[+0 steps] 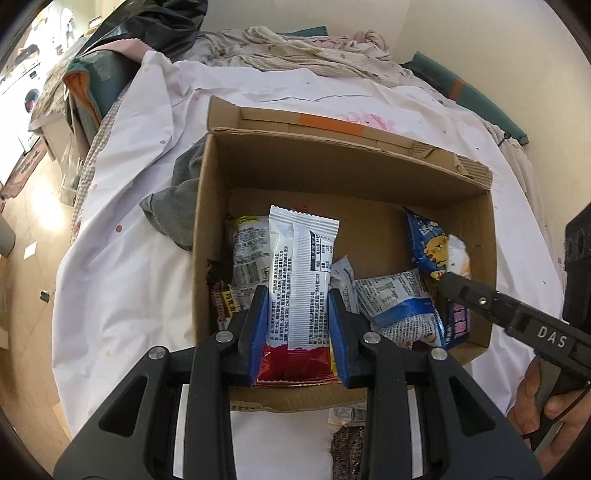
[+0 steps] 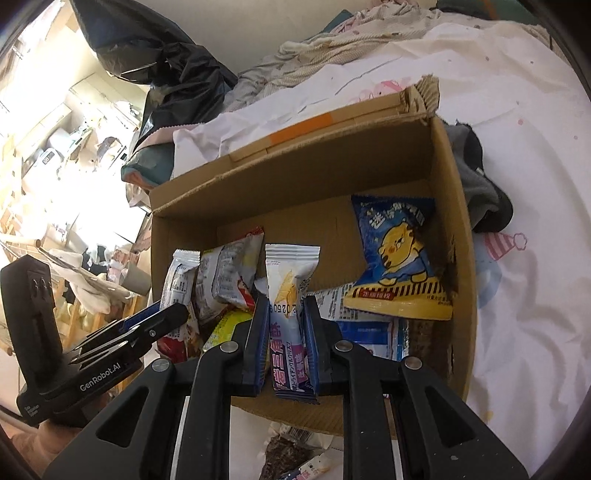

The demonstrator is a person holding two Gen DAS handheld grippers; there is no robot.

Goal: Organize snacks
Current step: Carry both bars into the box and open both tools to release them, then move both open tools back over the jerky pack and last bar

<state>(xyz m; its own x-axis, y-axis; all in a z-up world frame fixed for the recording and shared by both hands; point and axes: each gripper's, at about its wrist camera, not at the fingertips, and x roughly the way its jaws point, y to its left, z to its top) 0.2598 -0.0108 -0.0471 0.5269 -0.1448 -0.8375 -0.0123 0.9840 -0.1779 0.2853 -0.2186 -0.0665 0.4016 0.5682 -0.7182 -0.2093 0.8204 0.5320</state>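
An open cardboard box (image 1: 369, 166) stands on a white bed sheet and holds several snack packets. My left gripper (image 1: 298, 291) is shut on a white and red snack packet (image 1: 303, 258), held upright over the box's near left part. My right gripper (image 2: 286, 301) is shut on a white and purple snack packet (image 2: 290, 295), held over the box (image 2: 295, 173) near its front wall. A blue packet with a yellow cartoon animal (image 2: 397, 258) leans in the box's right side; it also shows in the left wrist view (image 1: 430, 243). The right gripper shows in the left wrist view (image 1: 448, 282), and the left gripper shows in the right wrist view (image 2: 173, 314).
A grey cloth (image 1: 177, 206) lies against the box's left side. A crumpled dark packet (image 1: 347, 446) lies on the sheet in front of the box. Bedding (image 1: 295, 48) and a black bag (image 1: 147, 26) are piled at the far end. The floor (image 1: 33, 221) is to the left.
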